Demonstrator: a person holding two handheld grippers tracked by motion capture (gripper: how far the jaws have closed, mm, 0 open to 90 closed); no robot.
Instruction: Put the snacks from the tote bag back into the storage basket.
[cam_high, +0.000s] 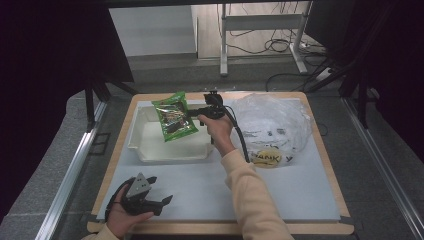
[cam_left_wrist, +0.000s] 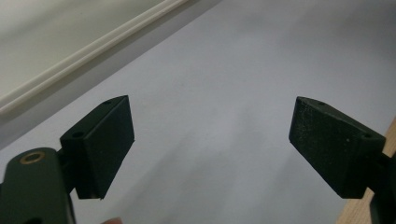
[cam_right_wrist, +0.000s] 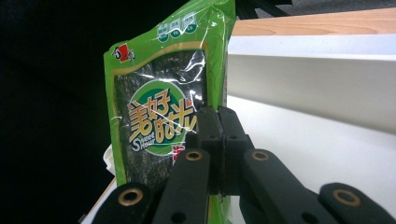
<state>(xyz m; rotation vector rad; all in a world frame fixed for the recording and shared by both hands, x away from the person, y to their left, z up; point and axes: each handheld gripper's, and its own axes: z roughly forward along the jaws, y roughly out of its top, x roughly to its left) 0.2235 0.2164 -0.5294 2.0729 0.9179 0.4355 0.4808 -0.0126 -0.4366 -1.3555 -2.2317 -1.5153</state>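
My right tongs (cam_right_wrist: 218, 128) are black with brass-coloured rivets, and so are my left tongs (cam_left_wrist: 210, 140). The snack packet (cam_right_wrist: 163, 116) is bright green with a dark panel, a green roundel and orange-and-white lettering. The tray (cam_high: 172, 150) is off-white. The tabletop (cam_high: 280, 190) is pale grey, edged in light wood. The plastic bag (cam_high: 272, 125) is clear, with black print and a yellow patch.

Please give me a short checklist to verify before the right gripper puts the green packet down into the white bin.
1. Right gripper shut on the packet: ok, jaws pinch its edge.
2. Packet over the bin: ok, it hangs above the bin.
3. Bin floor free under the packet: ok, bare white in the high view.
4. Left gripper out of the way: ok, open, near the table's front edge.
5. Plastic bag clear of the bin: ok, it lies beside it.
6. Grip firm enough: cannot tell.
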